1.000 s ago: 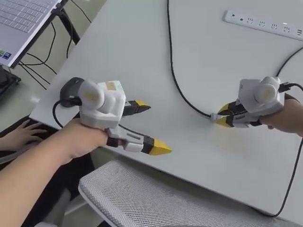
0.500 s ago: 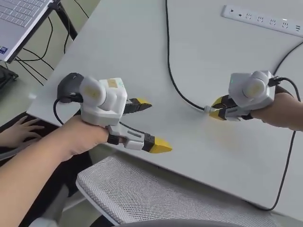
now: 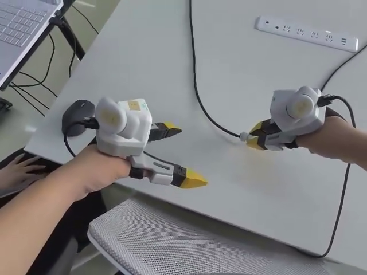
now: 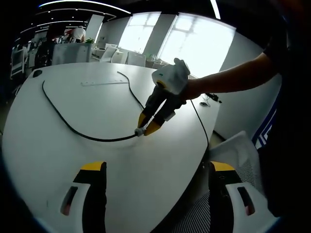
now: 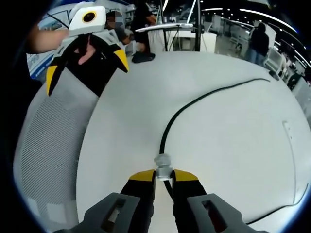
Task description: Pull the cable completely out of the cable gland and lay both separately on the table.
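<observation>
White cable gland point(image 5: 163, 164), threaded on the black cable point(image 3: 198, 97), is pinched at the tips of the right gripper point(image 3: 251, 137) low over the table point(image 3: 143, 57); the left gripper point(image 3: 190, 156) is held wide open, empty, well apart.

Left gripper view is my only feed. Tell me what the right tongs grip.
Observer: The right gripper view shows the right tongs shut on the white cable gland, with the black cable running out of it.
Operator: Report where my left tongs sit.
Observer: In the head view the left tongs hover open by the near edge of the table, where a mesh chair stands.
Operator: Name what's behind them.
Observer: A black mouse lies on the table.
</observation>
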